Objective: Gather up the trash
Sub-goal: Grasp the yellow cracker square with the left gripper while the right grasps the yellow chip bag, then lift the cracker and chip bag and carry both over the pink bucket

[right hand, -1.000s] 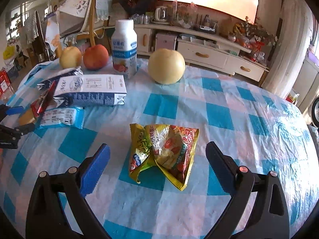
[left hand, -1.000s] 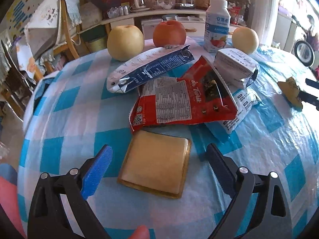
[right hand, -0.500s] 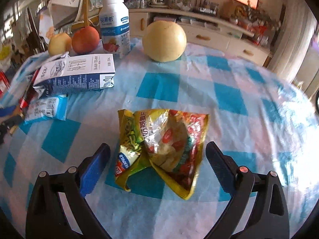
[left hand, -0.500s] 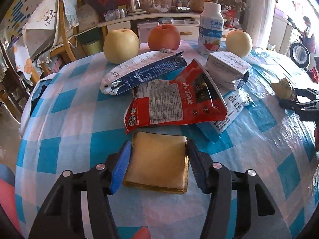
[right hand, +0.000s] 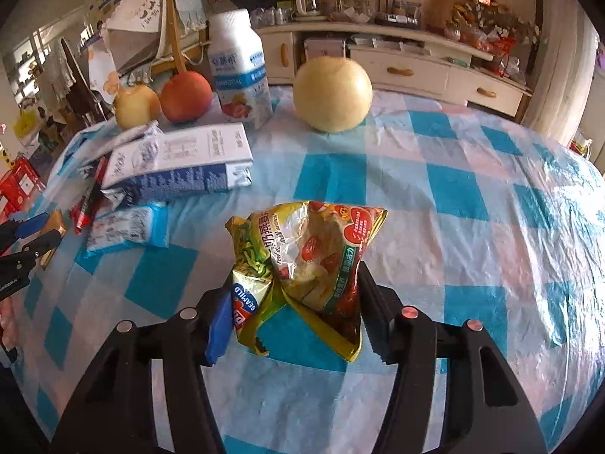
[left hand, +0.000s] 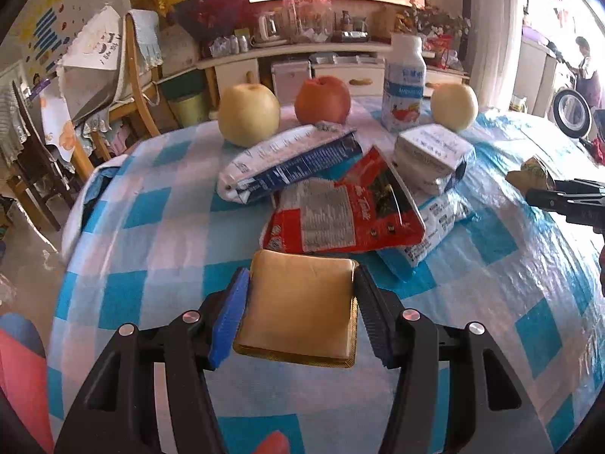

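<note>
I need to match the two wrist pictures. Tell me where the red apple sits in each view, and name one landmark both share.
Left wrist view: the red apple sits upper centre, at the table's far edge, between a yellow pear and the white drink bottle.
Right wrist view: the red apple sits upper left, just left of the bottle.
Shared landmark: the white drink bottle, right of the apple in both.

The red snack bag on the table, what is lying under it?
The red snack bag overlaps a light-blue wrapper, and its near edge covers the tan flat packet's far edge. Anything else beneath is hidden.
</note>
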Demonstrator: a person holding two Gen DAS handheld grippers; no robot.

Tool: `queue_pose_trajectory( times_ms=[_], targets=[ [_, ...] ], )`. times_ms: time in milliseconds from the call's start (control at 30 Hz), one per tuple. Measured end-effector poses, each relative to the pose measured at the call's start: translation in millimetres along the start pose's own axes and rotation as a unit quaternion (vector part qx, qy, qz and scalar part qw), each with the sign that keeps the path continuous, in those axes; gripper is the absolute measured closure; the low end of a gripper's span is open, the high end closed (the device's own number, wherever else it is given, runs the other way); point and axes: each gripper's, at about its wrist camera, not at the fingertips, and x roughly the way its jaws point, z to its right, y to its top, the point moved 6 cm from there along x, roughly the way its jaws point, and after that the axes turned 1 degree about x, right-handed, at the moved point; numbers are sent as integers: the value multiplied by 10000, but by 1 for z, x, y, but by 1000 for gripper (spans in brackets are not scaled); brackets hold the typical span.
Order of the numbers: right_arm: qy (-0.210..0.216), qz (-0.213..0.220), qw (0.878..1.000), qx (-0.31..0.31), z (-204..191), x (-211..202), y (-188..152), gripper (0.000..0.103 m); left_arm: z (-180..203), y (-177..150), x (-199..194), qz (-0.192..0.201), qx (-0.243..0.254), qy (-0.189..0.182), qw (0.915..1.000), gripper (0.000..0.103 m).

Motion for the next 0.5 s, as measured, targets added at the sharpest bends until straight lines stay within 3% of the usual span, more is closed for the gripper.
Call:
queue_pose_trajectory(
  times_ms=[500],
  targets=[
    [-87,401,9991,-99,-11,-30,10,44,-20,9,-22,216,-206,93,9995,46]
  ],
)
